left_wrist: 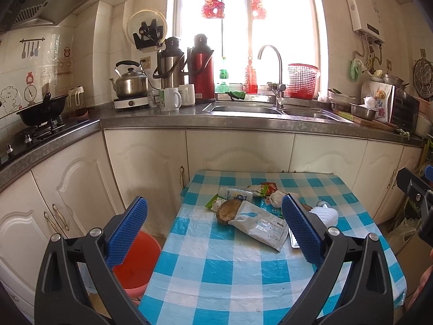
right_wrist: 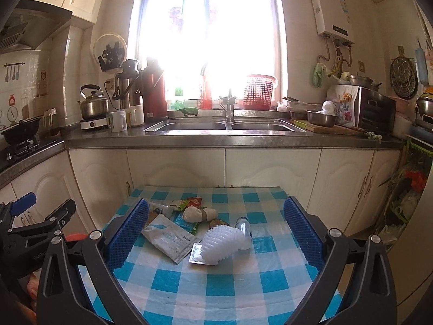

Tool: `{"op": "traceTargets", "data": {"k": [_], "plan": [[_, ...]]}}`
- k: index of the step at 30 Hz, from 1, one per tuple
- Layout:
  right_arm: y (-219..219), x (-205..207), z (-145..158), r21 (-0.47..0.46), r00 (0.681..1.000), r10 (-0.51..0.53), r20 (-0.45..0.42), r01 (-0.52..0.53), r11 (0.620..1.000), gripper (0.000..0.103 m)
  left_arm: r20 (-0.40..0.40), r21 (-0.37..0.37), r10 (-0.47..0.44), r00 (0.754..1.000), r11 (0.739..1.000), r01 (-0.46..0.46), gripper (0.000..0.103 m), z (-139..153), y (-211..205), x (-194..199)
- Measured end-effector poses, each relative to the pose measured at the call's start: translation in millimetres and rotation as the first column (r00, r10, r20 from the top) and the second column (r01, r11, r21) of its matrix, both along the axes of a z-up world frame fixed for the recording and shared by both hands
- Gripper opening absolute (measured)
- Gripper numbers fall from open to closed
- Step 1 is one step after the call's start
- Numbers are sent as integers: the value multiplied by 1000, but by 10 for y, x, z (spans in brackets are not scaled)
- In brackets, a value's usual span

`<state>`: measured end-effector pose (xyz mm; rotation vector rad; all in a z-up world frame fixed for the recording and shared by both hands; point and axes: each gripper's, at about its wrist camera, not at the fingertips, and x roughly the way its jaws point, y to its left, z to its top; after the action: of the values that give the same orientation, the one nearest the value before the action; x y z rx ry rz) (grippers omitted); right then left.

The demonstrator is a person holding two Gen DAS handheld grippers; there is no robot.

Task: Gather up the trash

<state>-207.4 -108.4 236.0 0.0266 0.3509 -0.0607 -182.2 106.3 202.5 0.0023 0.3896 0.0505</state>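
Note:
Trash lies in a heap on a small table with a blue-and-white checked cloth (left_wrist: 222, 270) (right_wrist: 216, 284). It includes a white pouch (left_wrist: 259, 224) (right_wrist: 170, 239), a brown round scrap (left_wrist: 227, 211), a white foam fruit net (right_wrist: 220, 241) (left_wrist: 326, 214), a small clear bottle (right_wrist: 243, 226), a foil tray (right_wrist: 199, 254), a wrapped white bundle (right_wrist: 199, 214) and green and red wrappers (left_wrist: 262, 188) (right_wrist: 189, 203). My left gripper (left_wrist: 213, 211) is open and empty, above the table's near left. My right gripper (right_wrist: 216, 211) is open and empty, framing the heap.
A red bin (left_wrist: 132, 262) stands on the floor left of the table. Cream cabinets (left_wrist: 238, 151), a counter with a double sink (left_wrist: 270, 108), kettle, flasks and mugs lie behind. The right gripper shows at the left wrist view's right edge (left_wrist: 414, 189).

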Motion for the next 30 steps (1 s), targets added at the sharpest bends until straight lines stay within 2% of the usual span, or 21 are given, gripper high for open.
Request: {"op": "traceTargets", "data": {"k": [30], "plan": [[-73,-182,76,21,998,-27,54,26,999,98,38,3,16,999,1000,-16,100,105,23,-153]]}}
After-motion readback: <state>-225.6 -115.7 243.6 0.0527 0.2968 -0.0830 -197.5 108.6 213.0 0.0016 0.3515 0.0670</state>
